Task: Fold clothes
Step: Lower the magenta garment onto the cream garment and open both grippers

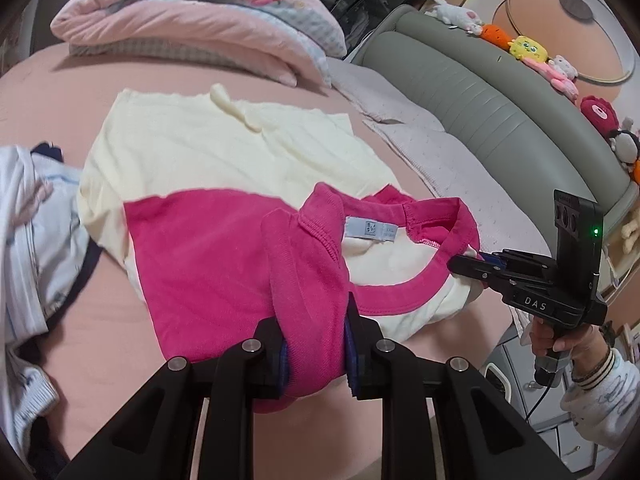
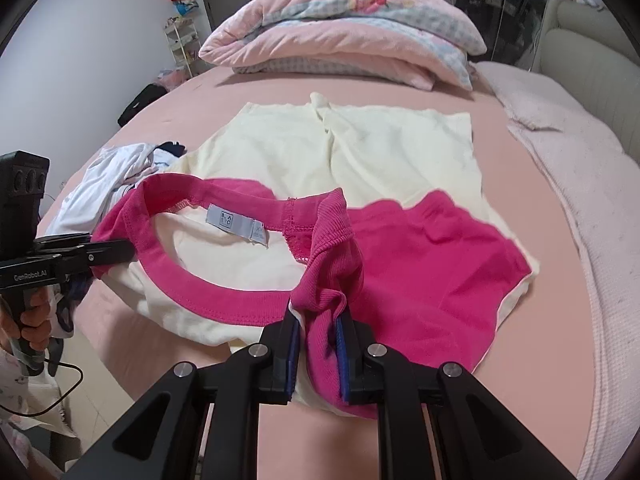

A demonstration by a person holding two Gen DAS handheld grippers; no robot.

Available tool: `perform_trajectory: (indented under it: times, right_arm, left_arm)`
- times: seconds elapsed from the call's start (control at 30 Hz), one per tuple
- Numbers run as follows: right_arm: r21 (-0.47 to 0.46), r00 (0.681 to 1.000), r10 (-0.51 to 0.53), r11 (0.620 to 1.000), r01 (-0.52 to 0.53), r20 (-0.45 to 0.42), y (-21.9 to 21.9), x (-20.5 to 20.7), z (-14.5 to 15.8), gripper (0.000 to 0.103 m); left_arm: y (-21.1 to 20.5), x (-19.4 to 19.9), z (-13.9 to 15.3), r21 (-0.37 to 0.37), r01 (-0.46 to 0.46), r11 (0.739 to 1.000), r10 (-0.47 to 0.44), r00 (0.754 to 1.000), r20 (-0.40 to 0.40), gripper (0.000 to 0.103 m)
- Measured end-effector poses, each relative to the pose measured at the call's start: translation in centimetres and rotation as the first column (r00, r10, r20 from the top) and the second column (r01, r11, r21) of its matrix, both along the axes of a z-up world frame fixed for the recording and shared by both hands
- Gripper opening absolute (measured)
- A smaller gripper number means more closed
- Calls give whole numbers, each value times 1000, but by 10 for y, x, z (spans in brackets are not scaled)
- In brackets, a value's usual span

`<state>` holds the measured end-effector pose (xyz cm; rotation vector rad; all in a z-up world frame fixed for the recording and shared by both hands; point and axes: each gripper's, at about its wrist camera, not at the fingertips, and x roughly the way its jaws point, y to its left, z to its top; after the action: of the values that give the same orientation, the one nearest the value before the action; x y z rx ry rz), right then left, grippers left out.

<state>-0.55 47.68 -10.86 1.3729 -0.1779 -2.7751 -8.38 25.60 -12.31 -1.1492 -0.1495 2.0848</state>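
Observation:
A cream T-shirt (image 1: 240, 152) (image 2: 360, 152) with a pink collar (image 1: 400, 292) (image 2: 224, 292) and pink shoulders lies spread on the pink bed sheet (image 1: 120, 360), its neck end lifted towards me. My left gripper (image 1: 314, 344) is shut on a bunched pink shoulder beside the collar. In the right wrist view it (image 2: 120, 250) pinches the collar's left side. My right gripper (image 2: 318, 344) is shut on the other pink shoulder fold, and the left wrist view shows it (image 1: 460, 266) at the collar's right edge. The neck label (image 2: 236, 220) faces up.
A folded pink quilt (image 2: 344, 32) lies at the far end of the bed. A heap of pale blue and white clothes (image 1: 36, 220) sits left of the shirt. A quilted white blanket (image 2: 580, 200) runs along the right, by a grey headboard (image 1: 500, 108) lined with plush toys (image 1: 528, 48).

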Motion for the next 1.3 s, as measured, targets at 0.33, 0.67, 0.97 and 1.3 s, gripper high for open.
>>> perform_trajectory:
  times: [0.33, 0.67, 0.97, 1.3]
  right_arm:
    - [58, 999, 8, 998, -5, -45, 2, -25, 26, 14]
    - [114, 1000, 11, 994, -8, -25, 7, -69, 31, 14]
    - [127, 998, -15, 992, 8, 55, 13, -100, 2, 14]
    - [135, 988, -53, 990, 33, 145, 16, -125, -37, 14]
  left_arm:
    - [9, -24, 21, 26, -3, 1000, 5, 998, -64, 18]
    - [16, -63, 16, -27, -46, 999, 44, 996, -72, 18]
    - [19, -83, -13, -133, -91, 987, 83, 994, -65, 18]
    - [27, -95, -41, -256, -105, 961, 88, 993, -76, 19]
